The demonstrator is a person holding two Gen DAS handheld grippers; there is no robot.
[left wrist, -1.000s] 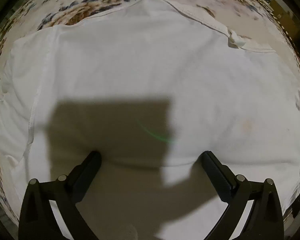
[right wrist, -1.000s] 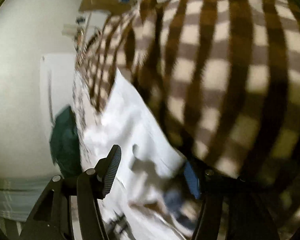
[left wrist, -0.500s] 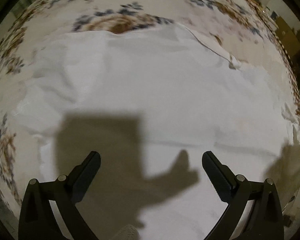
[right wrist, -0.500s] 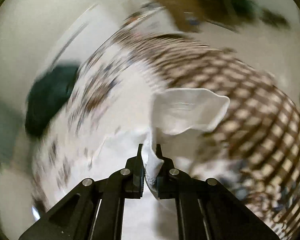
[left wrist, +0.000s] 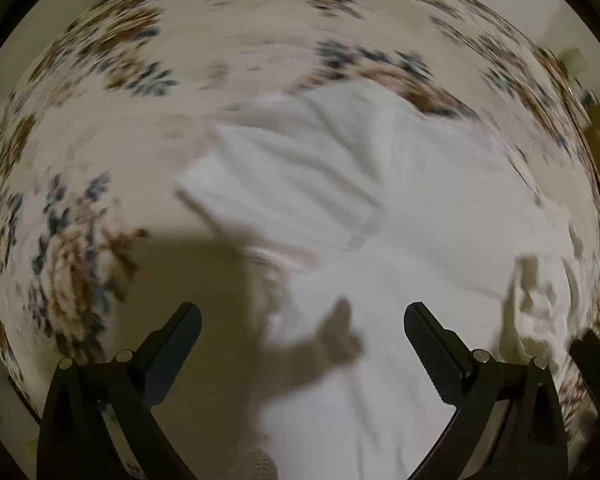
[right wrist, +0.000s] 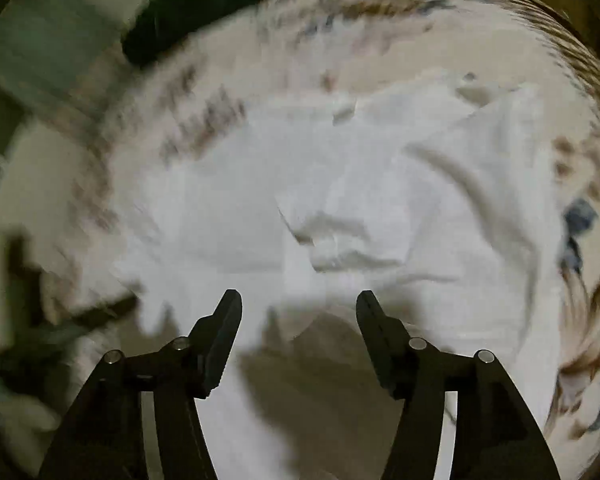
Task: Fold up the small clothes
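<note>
The white cotton garment (right wrist: 340, 184) has been released by the right hand-held gripper (right wrist: 298, 312), its jaws just reopened and empty, while the left hand-held gripper (left wrist: 302, 328) is spread above the floral bedsheet (left wrist: 100, 160).

You have no lettering, label, brand, number or sign to read in either wrist view: the white garment (left wrist: 400, 208) shows plain cloth, and the floral bedspread (left wrist: 100, 80) beneath it carries only a blurred flower print.
</note>
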